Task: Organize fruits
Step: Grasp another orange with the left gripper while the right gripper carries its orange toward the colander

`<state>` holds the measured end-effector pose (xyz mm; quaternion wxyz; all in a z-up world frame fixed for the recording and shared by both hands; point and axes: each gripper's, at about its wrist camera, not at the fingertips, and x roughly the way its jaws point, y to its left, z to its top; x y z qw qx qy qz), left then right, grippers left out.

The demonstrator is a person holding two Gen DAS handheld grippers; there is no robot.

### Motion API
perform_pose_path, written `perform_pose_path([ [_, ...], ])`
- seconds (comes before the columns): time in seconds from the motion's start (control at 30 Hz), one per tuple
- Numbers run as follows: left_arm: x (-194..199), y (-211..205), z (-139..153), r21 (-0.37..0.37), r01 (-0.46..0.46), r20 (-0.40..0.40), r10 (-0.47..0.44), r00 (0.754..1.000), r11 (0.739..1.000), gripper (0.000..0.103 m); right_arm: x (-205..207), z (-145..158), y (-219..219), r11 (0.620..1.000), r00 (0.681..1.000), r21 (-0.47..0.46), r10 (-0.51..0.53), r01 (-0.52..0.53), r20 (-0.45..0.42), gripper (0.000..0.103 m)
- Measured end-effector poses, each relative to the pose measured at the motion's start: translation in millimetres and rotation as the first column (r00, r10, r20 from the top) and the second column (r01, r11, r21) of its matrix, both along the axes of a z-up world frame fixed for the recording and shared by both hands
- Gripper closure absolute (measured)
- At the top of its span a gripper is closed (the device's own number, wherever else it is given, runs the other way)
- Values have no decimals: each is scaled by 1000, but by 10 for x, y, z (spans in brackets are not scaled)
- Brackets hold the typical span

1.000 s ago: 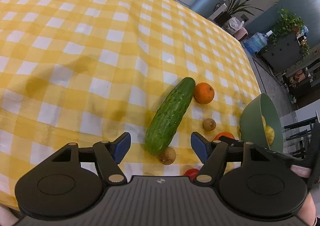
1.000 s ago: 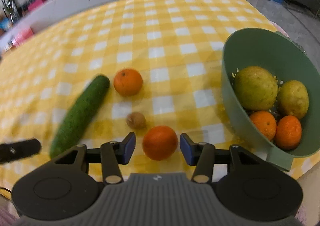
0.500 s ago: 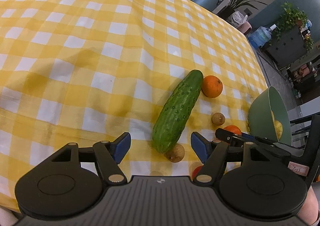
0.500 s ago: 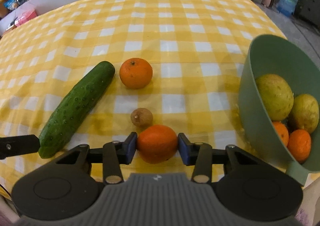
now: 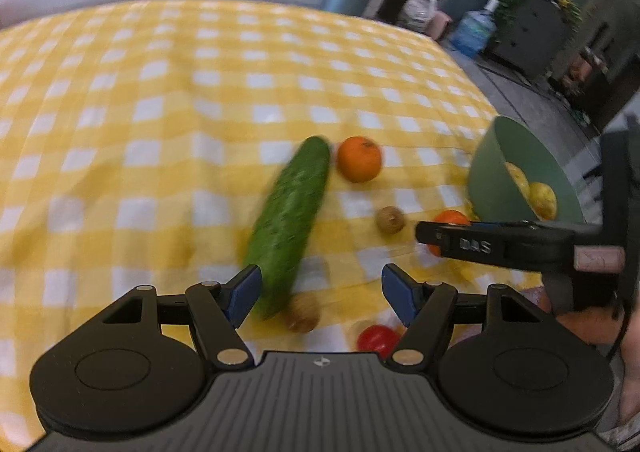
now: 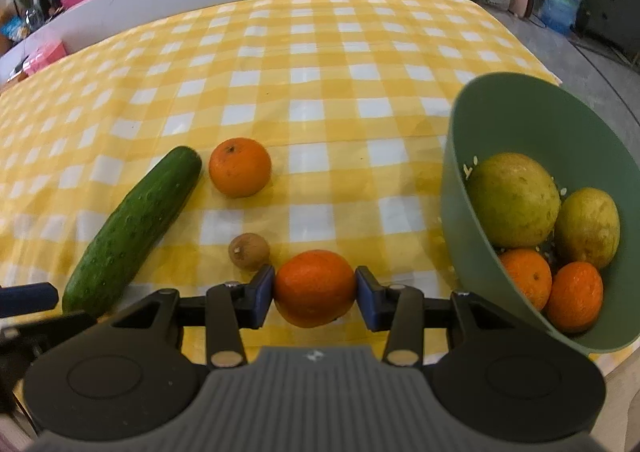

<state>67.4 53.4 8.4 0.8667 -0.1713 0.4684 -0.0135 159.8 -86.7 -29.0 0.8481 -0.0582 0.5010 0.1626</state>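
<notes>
Checked tablecloth (image 6: 320,52); cucumber (image 6: 132,224), oranges (image 6: 240,167), bowl (image 6: 520,124)

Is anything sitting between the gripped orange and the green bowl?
Nothing visible. The right hand-held gripper holds the orange; only bare checked cloth separates it from the green bowl on its right.

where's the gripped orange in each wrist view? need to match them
Left wrist: orange at right of centre, mostly hidden behind the right gripper.
Right wrist: same orange at bottom centre, pinched between the right gripper's pads.
Shared landmark: green bowl, to the orange's right in both.
</notes>
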Motion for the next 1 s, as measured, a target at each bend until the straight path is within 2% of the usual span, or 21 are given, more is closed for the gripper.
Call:
perform_pose_path([
  [0.17, 65, -266, 56, 93, 86, 101, -95, 990, 992, 22, 72, -45, -64, 998, 999, 43, -34, 36, -29, 62],
  [0.27, 133, -438, 114, 178, 126, 146, -153, 977, 976, 22, 98, -46, -129, 996, 998, 72, -48, 51, -39, 62],
  [0.37, 247, -573, 153, 284, 149, 142, -195, 970, 947, 22, 101, -29, -210, 992, 997, 110, -62, 65, -34, 62],
  [0.43, 313, -627, 162, 329, 160, 140, -216, 966, 931, 22, 85, 9, -273, 988, 997, 138, -72, 74, -21, 62],
  [0.57, 432, -704, 120, 386, 196, 130, -263, 956, 901, 22, 112, 40, -379, 970, 996, 226, -83, 91, -44, 62],
  [0.7, 520, -715, 48, 400, 231, 122, -301, 946, 887, 22, 123, 58, -445, 954, 994, 281, -87, 101, -62, 62],
  [0.8, 545, -695, -23, 414, 220, 140, -300, 944, 883, 22, 149, 80, -582, 912, 990, 388, -101, 130, -93, 62],
  [0.9, 645, -717, -110, 429, 225, 122, -303, 945, 875, 23, 165, 104, -710, 861, 986, 484, -116, 159, -118, 62],
  [1.0, 733, -752, -158, 449, 217, 129, -303, 944, 866, 24, 158, 151, -764, 821, 986, 547, -124, 165, -112, 62],
])
